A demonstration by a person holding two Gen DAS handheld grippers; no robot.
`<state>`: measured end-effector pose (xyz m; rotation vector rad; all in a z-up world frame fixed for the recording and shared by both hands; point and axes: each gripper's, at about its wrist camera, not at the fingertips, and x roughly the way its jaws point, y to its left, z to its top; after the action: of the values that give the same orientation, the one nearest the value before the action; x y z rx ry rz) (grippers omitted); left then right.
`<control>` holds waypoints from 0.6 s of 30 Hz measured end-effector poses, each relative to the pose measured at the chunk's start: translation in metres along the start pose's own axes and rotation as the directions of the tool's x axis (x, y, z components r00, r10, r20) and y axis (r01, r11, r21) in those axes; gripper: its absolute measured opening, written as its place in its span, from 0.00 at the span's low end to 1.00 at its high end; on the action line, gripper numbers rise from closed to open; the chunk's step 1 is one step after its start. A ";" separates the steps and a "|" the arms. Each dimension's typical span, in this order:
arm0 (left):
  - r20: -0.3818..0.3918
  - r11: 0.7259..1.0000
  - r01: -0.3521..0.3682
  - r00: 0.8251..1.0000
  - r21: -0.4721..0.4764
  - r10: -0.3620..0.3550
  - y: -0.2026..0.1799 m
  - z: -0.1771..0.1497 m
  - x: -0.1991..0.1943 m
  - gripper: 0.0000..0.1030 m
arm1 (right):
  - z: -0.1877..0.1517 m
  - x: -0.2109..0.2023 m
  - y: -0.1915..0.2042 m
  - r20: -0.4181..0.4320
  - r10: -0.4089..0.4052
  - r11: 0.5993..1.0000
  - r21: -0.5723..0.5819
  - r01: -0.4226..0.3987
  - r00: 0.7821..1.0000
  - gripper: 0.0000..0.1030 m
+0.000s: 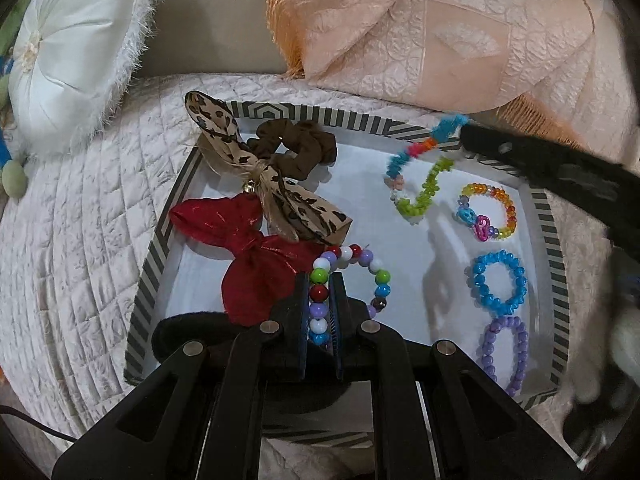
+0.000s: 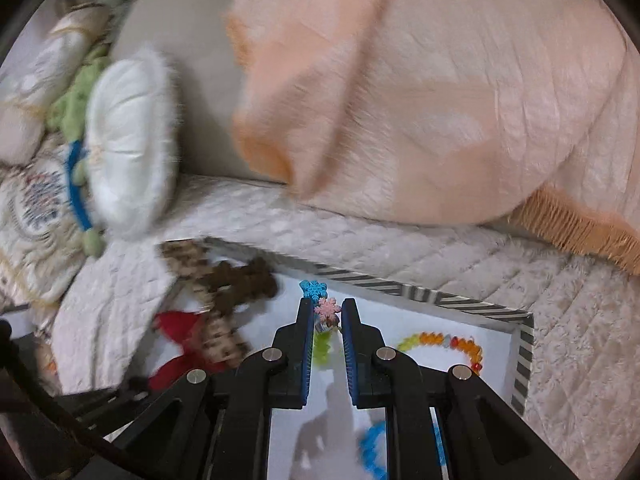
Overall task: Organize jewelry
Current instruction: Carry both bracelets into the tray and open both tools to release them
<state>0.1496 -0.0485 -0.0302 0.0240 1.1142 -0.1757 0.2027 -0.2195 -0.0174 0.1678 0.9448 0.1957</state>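
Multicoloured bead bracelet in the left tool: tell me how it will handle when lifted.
The multicoloured bead bracelet will probably droop, since it is round beads on a string, held only along one side by the left tool. Its smooth, glossy beads may slip or roll between the pads. It looks light, so its free loop could swing.

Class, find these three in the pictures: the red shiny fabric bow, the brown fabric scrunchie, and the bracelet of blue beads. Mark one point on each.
Red shiny fabric bow [image 1: 256, 256]: left wrist view, near its centre knot.
Brown fabric scrunchie [image 1: 308, 146]: left wrist view, upper right ruffle.
Bracelet of blue beads [image 1: 486, 294]: left wrist view, left side of the ring.
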 end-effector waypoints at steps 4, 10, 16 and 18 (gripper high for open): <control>-0.001 1.000 0.003 1.000 0.010 -0.003 -0.003 0.005 0.007 0.08 | -0.009 0.024 -0.013 -0.057 -0.040 0.999 0.016 0.041 0.998 0.13; 0.030 0.999 -0.011 0.999 0.033 0.010 -0.007 0.003 0.007 0.10 | -0.017 0.032 -0.013 -0.077 0.005 1.000 0.017 -0.004 0.997 0.14; 0.080 0.999 -0.008 0.997 0.038 0.005 -0.011 -0.002 -0.010 0.48 | -0.027 0.000 -0.020 -0.027 0.012 0.999 0.036 -0.011 1.000 0.33; 0.092 0.999 -0.009 0.996 0.042 0.005 -0.012 -0.006 -0.019 0.48 | -0.034 -0.014 -0.023 -0.021 0.009 0.999 0.043 -0.008 1.000 0.33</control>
<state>0.1343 -0.0577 -0.0149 0.0570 1.0182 -0.1928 0.1691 -0.2434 -0.0314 0.2091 0.9700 0.1854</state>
